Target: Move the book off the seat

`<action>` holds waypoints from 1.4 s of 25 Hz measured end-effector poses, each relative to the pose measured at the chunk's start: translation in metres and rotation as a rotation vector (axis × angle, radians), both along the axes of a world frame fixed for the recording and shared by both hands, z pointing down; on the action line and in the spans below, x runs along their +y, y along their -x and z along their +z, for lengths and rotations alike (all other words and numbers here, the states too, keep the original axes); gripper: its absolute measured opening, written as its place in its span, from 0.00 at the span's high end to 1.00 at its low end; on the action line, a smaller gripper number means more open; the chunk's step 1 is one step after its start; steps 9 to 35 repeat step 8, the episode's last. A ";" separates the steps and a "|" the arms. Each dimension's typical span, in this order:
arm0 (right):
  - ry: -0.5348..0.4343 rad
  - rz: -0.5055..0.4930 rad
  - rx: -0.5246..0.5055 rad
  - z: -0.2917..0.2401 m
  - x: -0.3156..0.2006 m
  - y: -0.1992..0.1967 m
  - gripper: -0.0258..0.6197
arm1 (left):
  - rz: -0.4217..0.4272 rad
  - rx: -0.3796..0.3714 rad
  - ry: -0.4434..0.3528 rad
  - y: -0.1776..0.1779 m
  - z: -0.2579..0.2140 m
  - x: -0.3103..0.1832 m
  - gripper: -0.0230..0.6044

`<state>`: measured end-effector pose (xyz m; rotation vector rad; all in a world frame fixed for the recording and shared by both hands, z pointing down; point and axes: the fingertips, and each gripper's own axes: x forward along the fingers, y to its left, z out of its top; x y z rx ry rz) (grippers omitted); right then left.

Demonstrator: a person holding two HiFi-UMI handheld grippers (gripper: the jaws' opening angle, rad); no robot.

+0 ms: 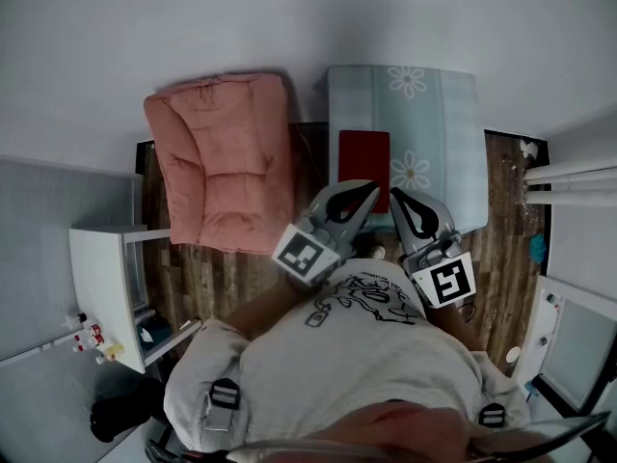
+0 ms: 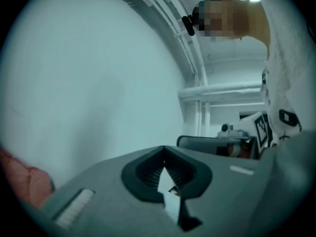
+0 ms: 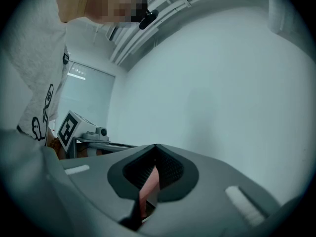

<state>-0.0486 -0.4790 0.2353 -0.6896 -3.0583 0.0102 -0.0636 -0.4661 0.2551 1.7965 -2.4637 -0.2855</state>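
Both tools are hanging shut and empty right now; the left tool [image 1: 364, 197] and the right tool [image 1: 401, 204] are being held close in front of the person's chest, pointing level toward the wall, jaws pressed together with nothing between them. The right gripper view is showing a red sliver through the crack of the jaws; I'm guessing that's the book further off, not something pinched.

The red book [image 1: 364, 157] is lying flat on the pale-blue floral-covered top [image 1: 439, 114], near its left edge and toward the person's side, just beyond the tool tips and not touching them. Its long axis is running away from the person toward the wall, short edges facing near and far; I can't make out which side the spine is on.

Which step this is, I'm honestly going back and forth. If that floral thing is the seat, the book is sitting on it and waiting to be lifted; if the seat is the pink cushioned armchair [image 1: 224, 157] beside it, the book is already off it and the tools are just resting. The armchair is carrying nothing I can see; so I'm not calling a next move either way.
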 end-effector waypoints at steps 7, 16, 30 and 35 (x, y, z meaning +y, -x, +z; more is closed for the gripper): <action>0.006 -0.009 -0.002 -0.001 0.006 0.000 0.95 | -0.003 0.009 -0.002 -0.001 0.000 0.004 0.96; 0.005 -0.009 -0.001 -0.001 0.007 0.000 0.95 | -0.004 0.011 -0.001 -0.001 0.000 0.005 0.96; 0.005 -0.009 -0.001 -0.001 0.007 0.000 0.95 | -0.004 0.011 -0.001 -0.001 0.000 0.005 0.96; 0.005 -0.009 -0.001 -0.001 0.007 0.000 0.95 | -0.004 0.011 -0.001 -0.001 0.000 0.005 0.96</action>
